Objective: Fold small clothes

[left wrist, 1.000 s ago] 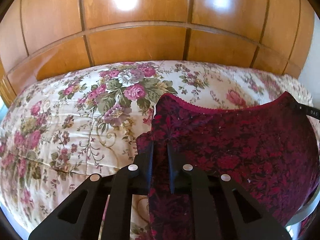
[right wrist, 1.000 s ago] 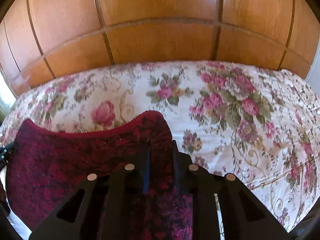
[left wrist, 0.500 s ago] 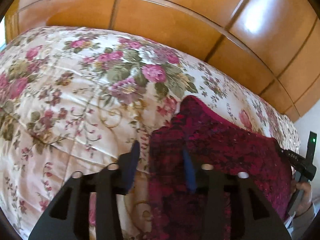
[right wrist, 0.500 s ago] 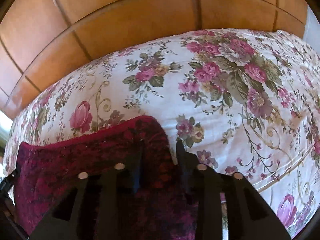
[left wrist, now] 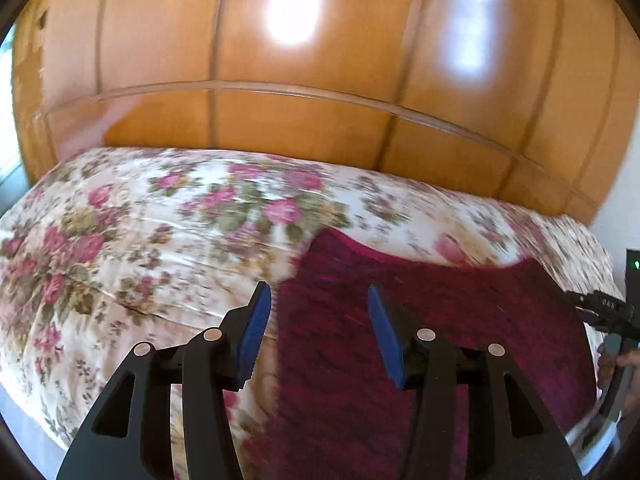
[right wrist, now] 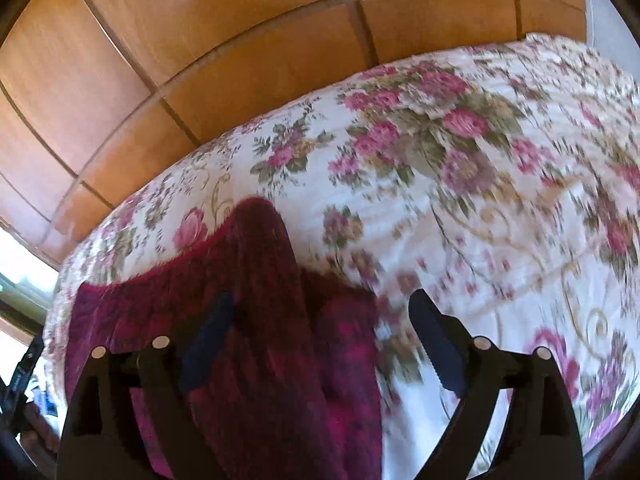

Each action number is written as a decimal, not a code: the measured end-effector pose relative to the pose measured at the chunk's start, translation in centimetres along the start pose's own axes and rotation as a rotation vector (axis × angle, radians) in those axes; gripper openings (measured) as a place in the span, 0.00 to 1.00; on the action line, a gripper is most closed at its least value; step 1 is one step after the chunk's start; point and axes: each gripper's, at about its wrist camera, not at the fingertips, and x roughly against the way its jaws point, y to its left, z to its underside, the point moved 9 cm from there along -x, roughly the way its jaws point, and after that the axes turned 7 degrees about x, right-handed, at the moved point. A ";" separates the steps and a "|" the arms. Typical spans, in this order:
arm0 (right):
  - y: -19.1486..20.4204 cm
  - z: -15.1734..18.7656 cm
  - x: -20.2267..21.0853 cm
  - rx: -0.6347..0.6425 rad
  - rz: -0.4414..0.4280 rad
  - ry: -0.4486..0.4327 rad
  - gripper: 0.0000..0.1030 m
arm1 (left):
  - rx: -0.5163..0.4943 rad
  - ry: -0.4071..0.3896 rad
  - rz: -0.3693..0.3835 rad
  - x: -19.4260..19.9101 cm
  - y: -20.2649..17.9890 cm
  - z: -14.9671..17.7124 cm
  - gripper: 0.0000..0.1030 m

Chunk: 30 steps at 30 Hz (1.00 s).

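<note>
The dark red garment [left wrist: 432,320] lies flat on the floral bedspread [left wrist: 140,240], its long axis running sideways from one tool to the other. The left tool [left wrist: 316,320] stands half open and grips nothing, the cloth's left edge lying below the gap and under its right finger; the right tool [right wrist: 320,332] is opening wide, the cloth's right end below the gap but not pinched. Each tool sits just above its own end, so I judge neither hand nearer for the next fold.
</note>
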 end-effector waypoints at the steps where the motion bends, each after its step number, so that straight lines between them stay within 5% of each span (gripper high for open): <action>1: -0.2 1.0 0.3 -0.020 -0.038 0.014 0.90 | -0.016 0.011 0.015 0.0 -0.9 0.5 0.48; 11: -0.8 8.8 1.9 -0.197 -0.312 0.110 0.97 | -0.148 0.110 0.114 -0.6 -8.6 5.7 0.48; 25: 1.3 9.4 1.1 -0.145 -0.430 0.115 0.98 | -0.182 0.192 0.116 -3.1 -10.5 8.6 0.48; 30: 1.9 9.6 0.8 -0.119 -0.426 0.125 0.84 | -0.178 0.196 0.115 -3.5 -10.5 8.8 0.50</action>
